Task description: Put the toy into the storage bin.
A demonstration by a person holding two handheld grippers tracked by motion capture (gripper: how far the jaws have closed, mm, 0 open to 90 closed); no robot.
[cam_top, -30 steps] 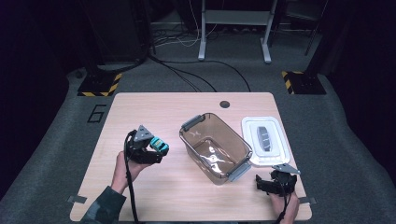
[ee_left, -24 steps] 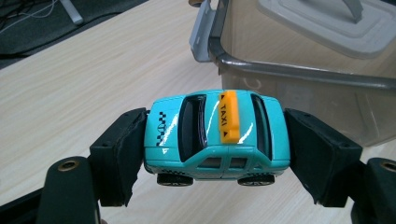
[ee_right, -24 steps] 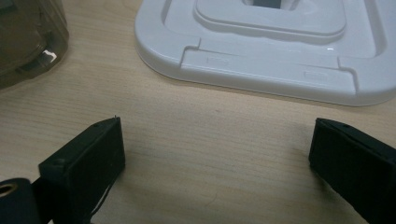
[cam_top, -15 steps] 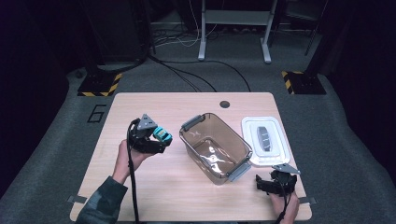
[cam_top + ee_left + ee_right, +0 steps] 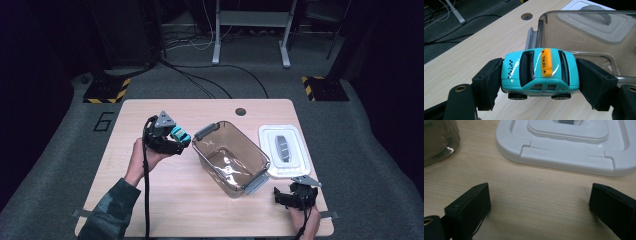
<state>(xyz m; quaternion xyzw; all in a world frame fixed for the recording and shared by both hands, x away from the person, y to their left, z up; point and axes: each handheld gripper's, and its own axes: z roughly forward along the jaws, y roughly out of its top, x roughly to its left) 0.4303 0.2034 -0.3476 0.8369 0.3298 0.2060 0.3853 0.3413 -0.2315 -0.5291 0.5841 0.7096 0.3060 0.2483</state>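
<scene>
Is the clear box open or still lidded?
Open. The clear box has no lid on; the white lid lies flat on the table beside it.

Black tongs [image 5: 176, 141], grey three-cornered plates, trailing cables, seemingly camouflage sleeve [image 5: 111, 207]

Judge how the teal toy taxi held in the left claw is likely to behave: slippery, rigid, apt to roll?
The toy taxi looks rigid: its body shows no dent where the left claw clamps bumper to bumper. Its glossy, reflective paint suggests it could slip, though the pads look soft. With four free wheels, it would probably roll if set on the table.
</scene>
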